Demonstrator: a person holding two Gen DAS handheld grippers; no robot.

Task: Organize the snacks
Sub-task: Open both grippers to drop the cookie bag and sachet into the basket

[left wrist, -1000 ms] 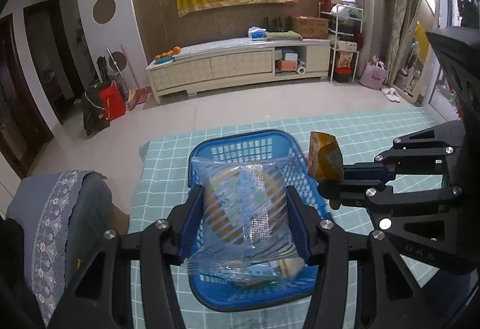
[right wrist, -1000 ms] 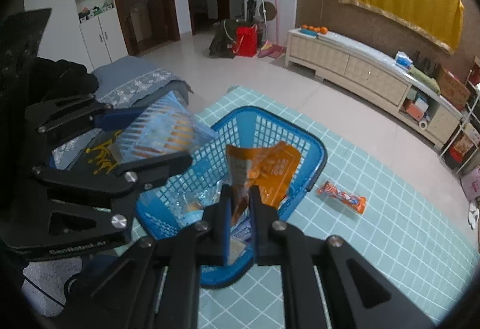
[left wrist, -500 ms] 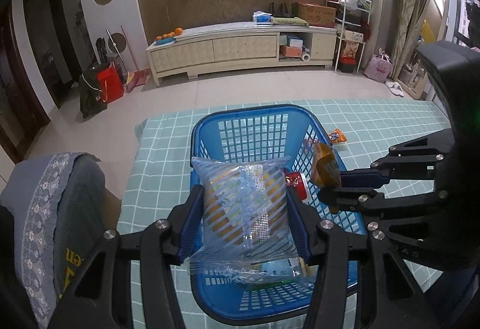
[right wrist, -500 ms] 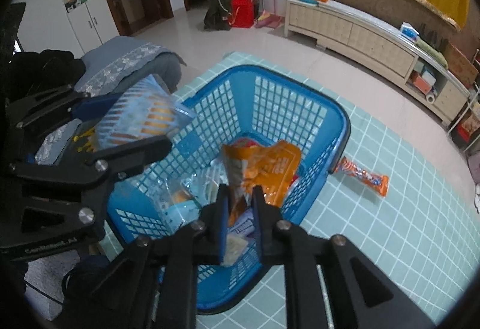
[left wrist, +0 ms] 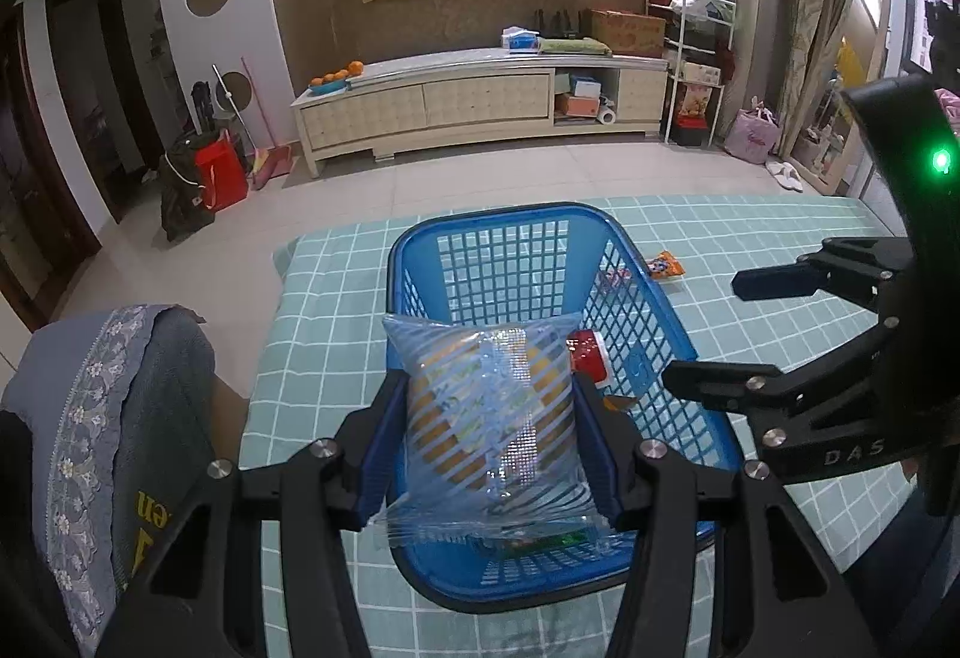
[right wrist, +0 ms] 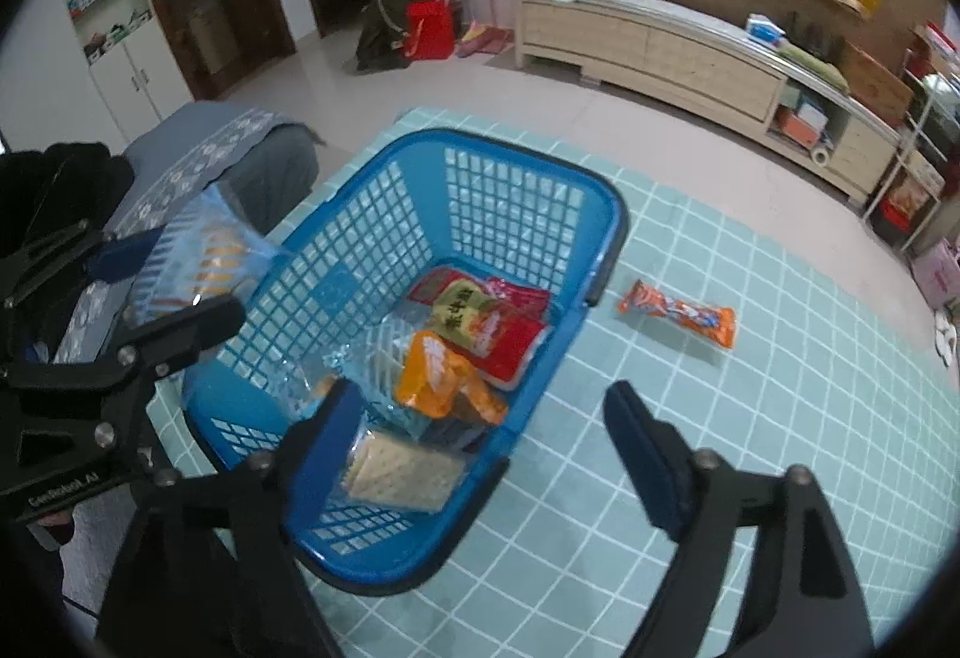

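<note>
A blue mesh basket (left wrist: 504,217) (right wrist: 360,238) stands on the teal checked cloth. Above its near end my left gripper (left wrist: 486,436) is shut on a clear bag with blue stripes (left wrist: 489,406) (right wrist: 198,250). My right gripper (right wrist: 483,406) (left wrist: 711,328) hangs over the basket's right side. Its jaws are opening, with nothing pressed between them. Below them an orange packet (right wrist: 438,370) lies loose in the basket, beside a red packet (right wrist: 498,334) and a cracker pack (right wrist: 402,472). Another orange-red snack (right wrist: 678,310) (left wrist: 663,265) lies on the cloth right of the basket.
The teal cloth (right wrist: 720,418) stretches bare to the right and near side of the basket. A chair with a blue-grey cover (left wrist: 108,388) stands close on the left. A long cream cabinet (left wrist: 480,94) lines the far wall across open floor.
The right gripper's jaws went from shut on the orange packet to wide apart, and the packet dropped into the basket. The left gripper kept its hold on the striped bag.
</note>
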